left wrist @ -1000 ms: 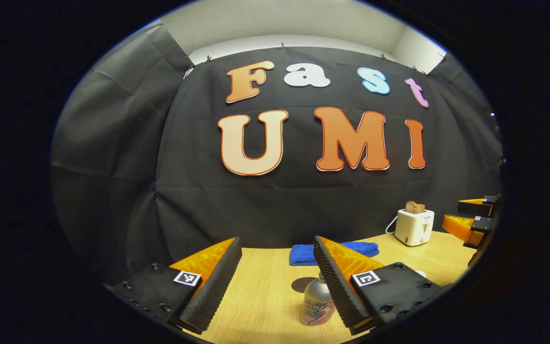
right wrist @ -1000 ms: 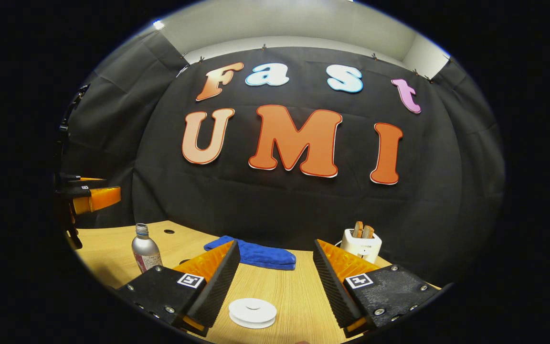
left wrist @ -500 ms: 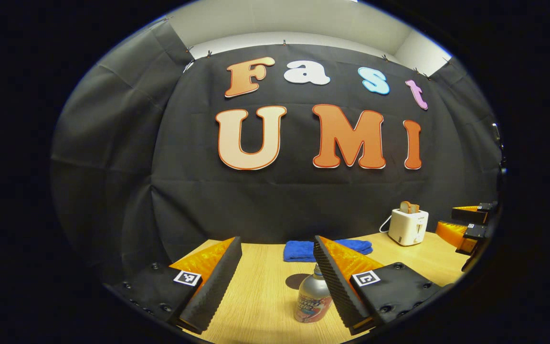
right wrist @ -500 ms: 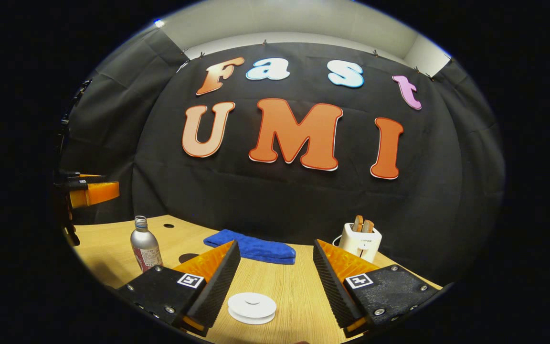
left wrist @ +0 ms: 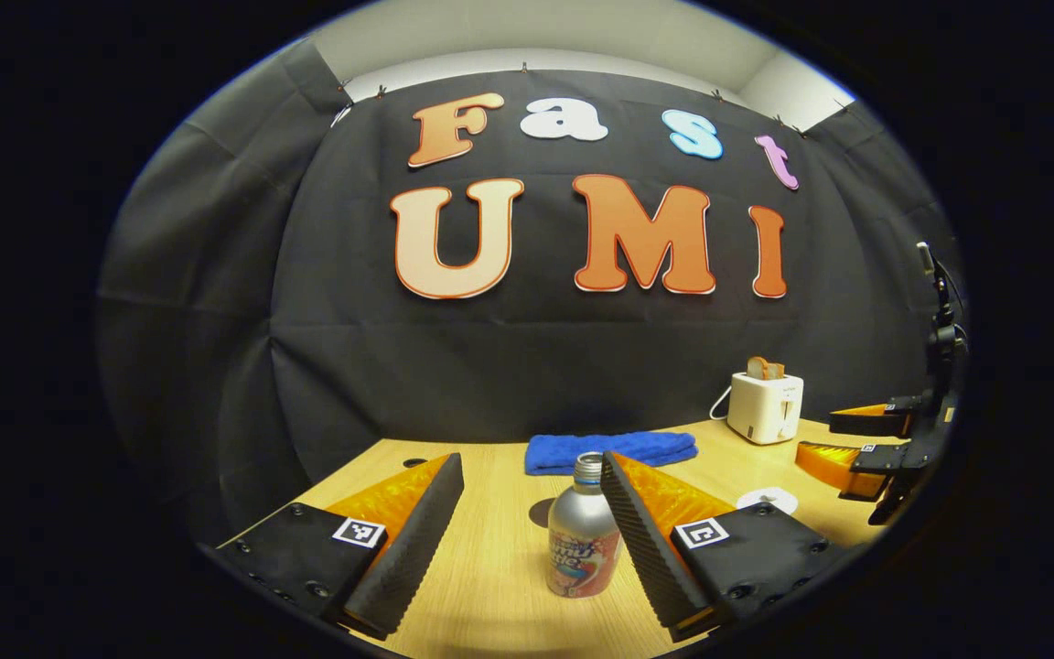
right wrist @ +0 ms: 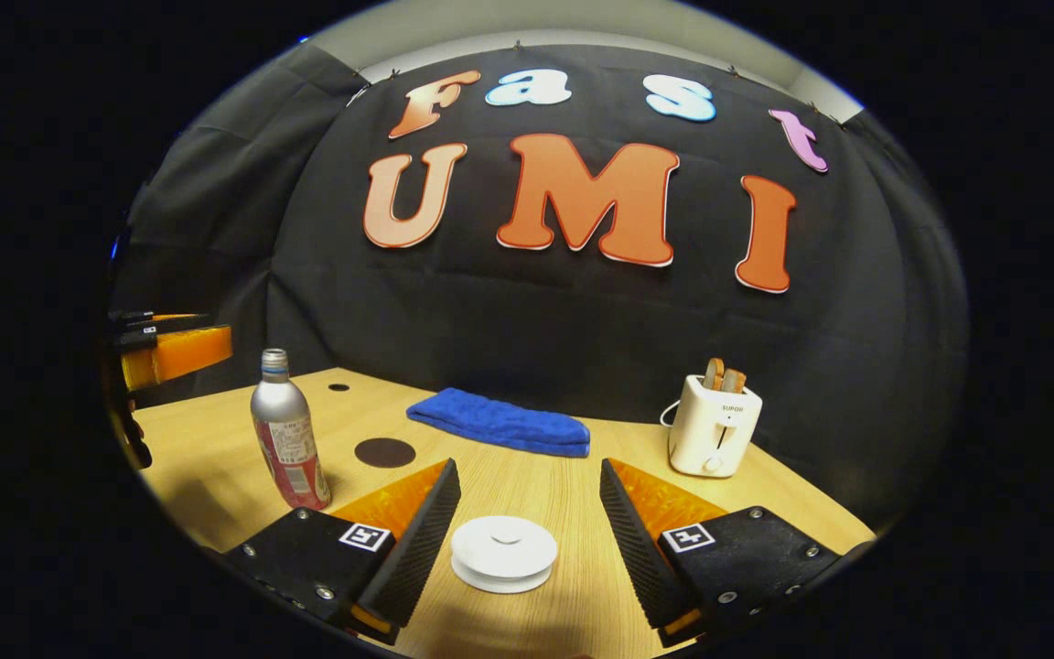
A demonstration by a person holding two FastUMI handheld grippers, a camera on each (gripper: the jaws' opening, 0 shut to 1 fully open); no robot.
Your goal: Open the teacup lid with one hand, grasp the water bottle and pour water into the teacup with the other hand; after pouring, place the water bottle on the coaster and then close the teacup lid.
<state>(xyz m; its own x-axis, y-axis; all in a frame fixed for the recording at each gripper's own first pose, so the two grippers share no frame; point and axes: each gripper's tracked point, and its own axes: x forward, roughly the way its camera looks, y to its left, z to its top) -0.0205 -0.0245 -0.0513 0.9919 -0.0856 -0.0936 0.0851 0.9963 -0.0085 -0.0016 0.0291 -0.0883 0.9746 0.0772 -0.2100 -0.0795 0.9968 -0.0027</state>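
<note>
A silver water bottle [left wrist: 582,540] with a red label stands upright on the wooden table [left wrist: 490,586]. It is just ahead of my open left gripper [left wrist: 527,540], nearer the right-hand finger, and nothing is held. The bottle [right wrist: 289,444] also stands at the left of the right gripper view. The white teacup lid [right wrist: 504,552] rests on its low white cup between the fingers of my open right gripper [right wrist: 527,540], untouched. A dark round coaster [right wrist: 384,452] lies behind the bottle. The lid [left wrist: 767,501] and the right gripper [left wrist: 865,444] appear at the far right of the left gripper view.
A folded blue towel [right wrist: 500,423] lies at the back of the table by the black cloth wall. A white toaster [right wrist: 715,426] with bread slices stands at the back right. The left gripper [right wrist: 170,352] hovers at the left edge, above the table.
Both grippers have come lower and closer to the table. The bottle now sits higher and larger between the left fingers, and the lid looks larger between the right fingers. Both stay open.
</note>
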